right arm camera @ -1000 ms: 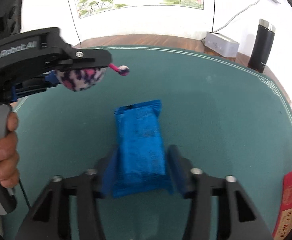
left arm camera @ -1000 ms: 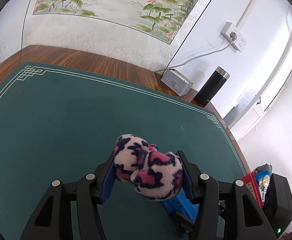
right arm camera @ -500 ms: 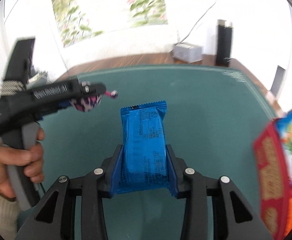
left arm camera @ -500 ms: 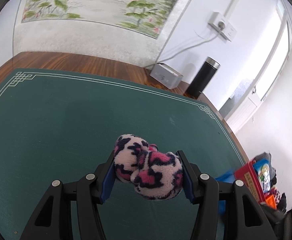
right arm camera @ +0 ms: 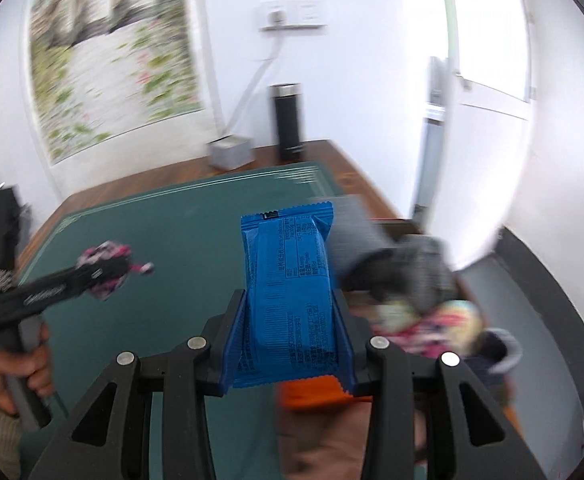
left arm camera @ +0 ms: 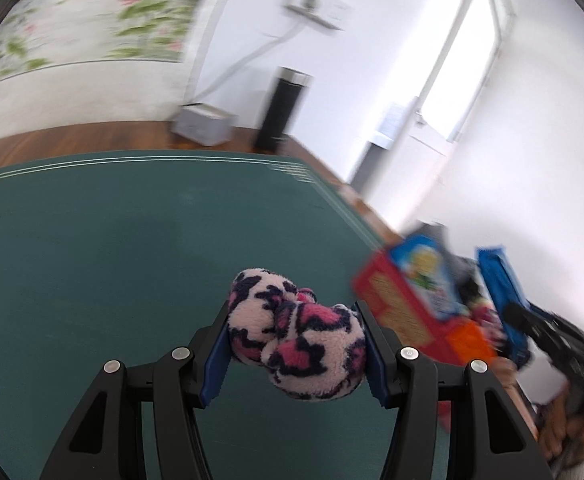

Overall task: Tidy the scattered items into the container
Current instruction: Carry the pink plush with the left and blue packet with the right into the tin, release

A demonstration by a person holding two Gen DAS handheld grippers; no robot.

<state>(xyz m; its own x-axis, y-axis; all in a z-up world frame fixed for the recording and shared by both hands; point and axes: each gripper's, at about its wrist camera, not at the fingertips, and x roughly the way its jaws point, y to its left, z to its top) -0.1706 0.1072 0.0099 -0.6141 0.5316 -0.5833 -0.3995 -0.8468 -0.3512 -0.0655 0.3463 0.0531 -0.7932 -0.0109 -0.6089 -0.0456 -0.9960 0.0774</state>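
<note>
Gripping a fuzzy pink-and-navy spotted plush toy [left arm camera: 296,340], blue-wrapped snack [right arm camera: 289,300].

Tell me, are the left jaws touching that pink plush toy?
Touching. The left wrist view shows the plush toy squeezed between both blue pads of the left gripper.

Two grippers were up, left gripper [left arm camera: 296,344] and right gripper [right arm camera: 287,320]; one plush toy [left arm camera: 296,344]; one blue snack packet [right arm camera: 289,300]; one black flask [right arm camera: 287,120]; one grey box [right arm camera: 229,152]; one green mat [left arm camera: 111,248]; one wall painting [right arm camera: 111,60].
</note>
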